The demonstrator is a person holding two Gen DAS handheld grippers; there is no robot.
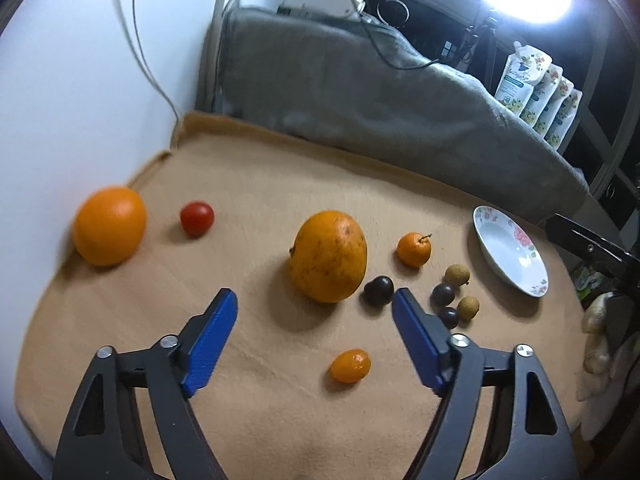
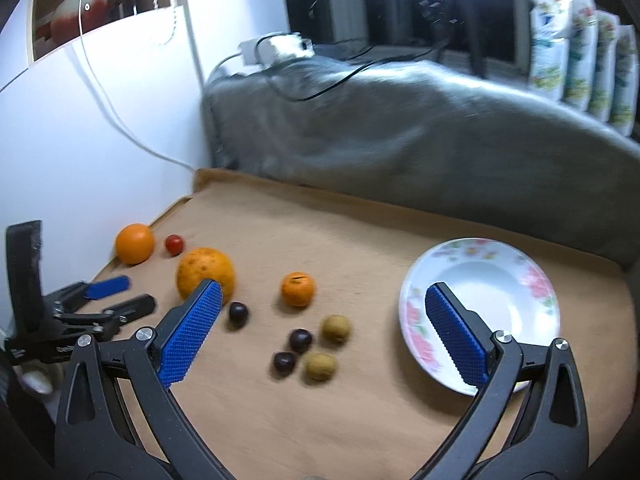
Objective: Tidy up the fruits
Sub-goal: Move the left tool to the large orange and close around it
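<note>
Fruits lie on a tan cloth: a large speckled orange [image 1: 328, 257] [image 2: 205, 274] in the middle, a smooth orange [image 1: 109, 231] [image 2: 135, 243] and a red tomato [image 1: 197, 218] [image 2: 175, 244] at the left, a small mandarin [image 1: 414, 249] [image 2: 297, 289], three dark plums [image 1: 378, 291] [image 2: 300, 340], two tan longans [image 1: 456, 275] [image 2: 336, 328] and a kumquat [image 1: 350, 365]. A floral white plate [image 1: 510, 256] [image 2: 480, 276] lies at the right. My left gripper [image 1: 314, 310] is open and empty, just short of the large orange. My right gripper [image 2: 322, 296] is open and empty above the small fruits.
A grey blanket-covered bulk [image 1: 360, 92] [image 2: 400, 140] borders the cloth's far edge, with cables on it. A white wall [image 1: 80, 80] closes the left side. Floral pouches [image 1: 536, 92] [image 2: 580, 52] stand at the back right. The left gripper [image 2: 104, 292] shows at the left of the right wrist view.
</note>
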